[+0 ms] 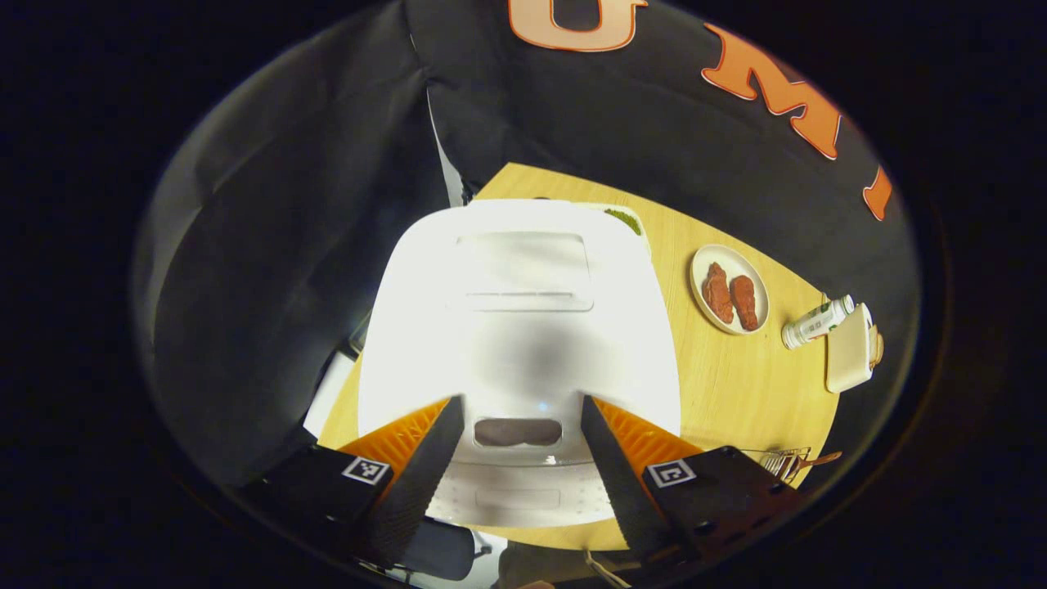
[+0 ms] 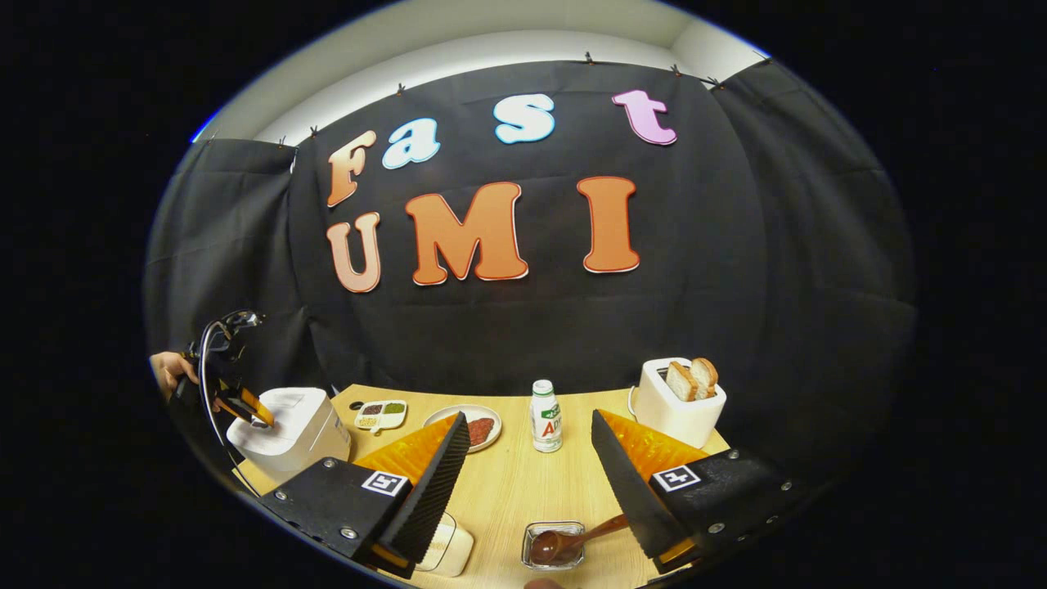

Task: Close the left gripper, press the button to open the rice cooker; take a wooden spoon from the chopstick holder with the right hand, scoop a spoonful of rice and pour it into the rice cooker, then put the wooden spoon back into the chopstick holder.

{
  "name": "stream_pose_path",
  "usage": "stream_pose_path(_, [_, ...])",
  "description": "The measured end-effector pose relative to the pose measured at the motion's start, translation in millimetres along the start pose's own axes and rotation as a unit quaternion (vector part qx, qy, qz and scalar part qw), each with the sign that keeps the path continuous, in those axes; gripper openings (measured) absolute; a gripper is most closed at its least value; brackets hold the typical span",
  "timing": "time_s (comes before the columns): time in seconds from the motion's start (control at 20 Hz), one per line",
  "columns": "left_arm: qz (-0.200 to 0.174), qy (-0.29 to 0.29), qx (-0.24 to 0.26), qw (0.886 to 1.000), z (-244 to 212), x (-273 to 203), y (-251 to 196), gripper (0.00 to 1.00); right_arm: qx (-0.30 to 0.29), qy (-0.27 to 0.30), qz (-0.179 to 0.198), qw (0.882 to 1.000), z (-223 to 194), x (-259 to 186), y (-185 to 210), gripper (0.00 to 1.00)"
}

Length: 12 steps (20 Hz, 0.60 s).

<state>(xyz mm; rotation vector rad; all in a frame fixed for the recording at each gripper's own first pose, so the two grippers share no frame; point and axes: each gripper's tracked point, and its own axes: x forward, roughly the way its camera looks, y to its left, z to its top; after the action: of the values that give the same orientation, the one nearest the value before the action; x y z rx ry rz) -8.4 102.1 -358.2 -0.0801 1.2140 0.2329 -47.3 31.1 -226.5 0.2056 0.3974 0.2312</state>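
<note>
— What's around me here?

— A black cloth (image 2: 523,327) hangs as the back wall, pinned along its top edge with small clips. Above it I see a pale wall (image 2: 458,49) curving off at the top.

— And at the sides?

— More black cloth (image 1: 270,311), hanging in folds, with a narrow gap where two sheets meet at the corner.

— What's under me?

— A light wooden table (image 2: 507,491) with a rounded far edge, standing just beside the cloth. The light is bright on it from above. Past its near edge, lower down, stands a dark office chair (image 1: 442,552).
</note>
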Motion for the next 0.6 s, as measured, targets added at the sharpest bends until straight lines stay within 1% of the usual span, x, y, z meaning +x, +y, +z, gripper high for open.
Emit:
stream_pose_path(0.1, [-0.015,-0.031,-0.004,0.999,6,-14,-7,1.0,-0.005,-0.004,0.009,1.0,8,3,10,0.93])
stream_pose_path(0.15, [-0.017,-0.055,0.002,0.998,12,-23,-9,1.0,-0.009,-0.006,0.015,1.0,11,4,15,0.93])
stream_pose_path(0.25, [-0.015,-0.117,0.023,0.993,30,-48,-14,1.0,-0.018,-0.011,0.024,1.0,22,8,26,0.94])
stream_pose_path(0.3, [-0.02,-0.152,0.033,0.988,36,-64,-22,0.99,-0.022,-0.016,0.027,0.999,29,9,33,0.94])
stream_pose_path(0.4, [-0.033,-0.22,0.045,0.974,52,-98,-36,1.0,-0.028,-0.035,0.035,0.998,48,12,46,0.94])
stream_pose_path(0.5, [-0.038,-0.277,0.045,0.959,62,-127,-49,1.0,-0.033,-0.057,0.044,0.997,69,13,61,0.93])
stream_pose_path(0.6, [-0.05,-0.324,0.041,0.944,62,-154,-61,1.0,-0.035,-0.076,0.056,0.995,86,13,75,0.94])
